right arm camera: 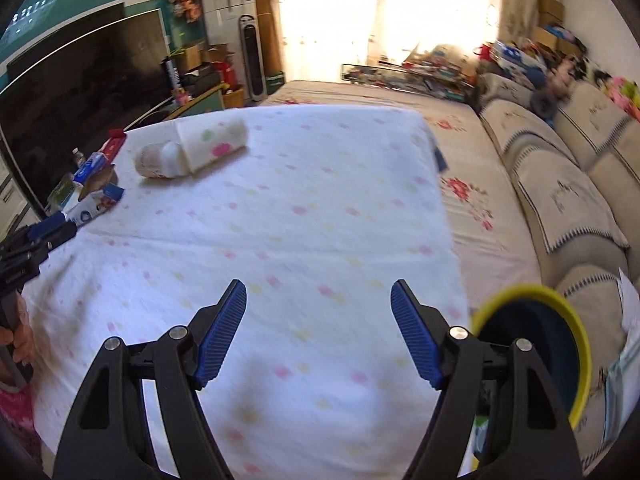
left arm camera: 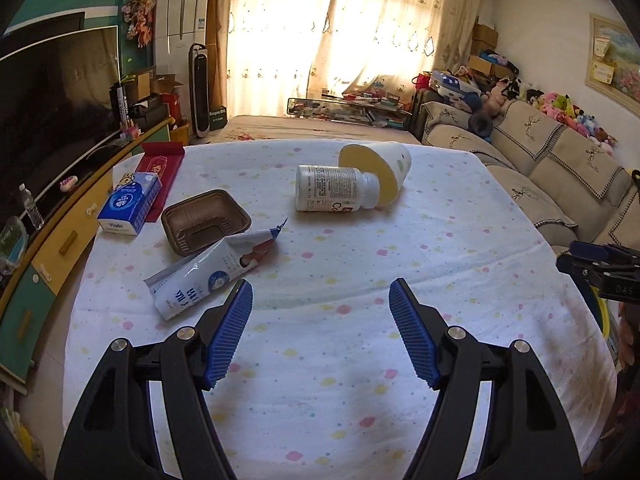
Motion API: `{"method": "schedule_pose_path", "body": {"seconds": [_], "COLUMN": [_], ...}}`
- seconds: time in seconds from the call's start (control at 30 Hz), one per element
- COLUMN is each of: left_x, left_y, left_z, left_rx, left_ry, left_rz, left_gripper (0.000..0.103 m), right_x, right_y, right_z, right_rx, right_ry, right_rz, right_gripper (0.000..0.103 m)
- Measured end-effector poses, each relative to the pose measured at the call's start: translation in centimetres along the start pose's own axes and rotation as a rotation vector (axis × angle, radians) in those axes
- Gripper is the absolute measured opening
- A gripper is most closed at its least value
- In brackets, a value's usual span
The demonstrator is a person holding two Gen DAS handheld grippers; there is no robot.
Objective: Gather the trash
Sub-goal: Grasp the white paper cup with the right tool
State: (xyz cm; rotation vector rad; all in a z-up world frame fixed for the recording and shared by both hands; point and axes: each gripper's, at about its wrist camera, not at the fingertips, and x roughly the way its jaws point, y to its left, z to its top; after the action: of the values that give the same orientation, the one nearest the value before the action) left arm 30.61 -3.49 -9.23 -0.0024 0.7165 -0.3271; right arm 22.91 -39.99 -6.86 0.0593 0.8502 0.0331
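Observation:
On the dotted white tablecloth (left arm camera: pixel 420 264) lie a crumpled white and blue wrapper (left arm camera: pixel 208 272), a brown plastic tray (left arm camera: pixel 204 220), a white pill bottle (left arm camera: pixel 336 194) on its side and a tipped paper cup (left arm camera: pixel 380 170) against its cap. My left gripper (left arm camera: pixel 321 300) is open and empty, its left fingertip close to the wrapper. My right gripper (right arm camera: pixel 319 300) is open and empty above bare cloth near the front right edge. The bottle (right arm camera: pixel 160 162) and cup (right arm camera: pixel 214 142) also show far left in the right wrist view. A yellow-rimmed bin (right arm camera: pixel 536 336) stands beside the table's right edge.
A blue tissue pack (left arm camera: pixel 128 208) and a red box (left arm camera: pixel 160 172) lie at the table's left edge. A TV (left arm camera: pixel 52 112) and cabinet run along the left. A sofa (left arm camera: pixel 552 176) runs along the right. The other gripper (left arm camera: pixel 600 268) shows at the right edge.

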Motion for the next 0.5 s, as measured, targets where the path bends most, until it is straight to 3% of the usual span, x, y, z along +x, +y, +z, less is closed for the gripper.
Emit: {"method": "schedule_pose_path", "body": {"seconds": [0.3,0.5], "left_x": [0.2,0.8], "left_y": [-0.4,-0.3], "left_z": [-0.6,-0.7], "left_rx": [-0.001,-0.012], "left_ry": [0.022,0.040], "left_rz": [-0.001,-0.011], "left_gripper": [0.072,0.072], "right_x": [4.7,8.2], "right_y": [6.3,9.1], "right_z": [8.0,12.0], "right_rx": [-0.072,-0.205], "right_ry": [-0.038,-0.088], "right_rz": [0.087,0.121], "right_gripper": [0.071,0.086]}}
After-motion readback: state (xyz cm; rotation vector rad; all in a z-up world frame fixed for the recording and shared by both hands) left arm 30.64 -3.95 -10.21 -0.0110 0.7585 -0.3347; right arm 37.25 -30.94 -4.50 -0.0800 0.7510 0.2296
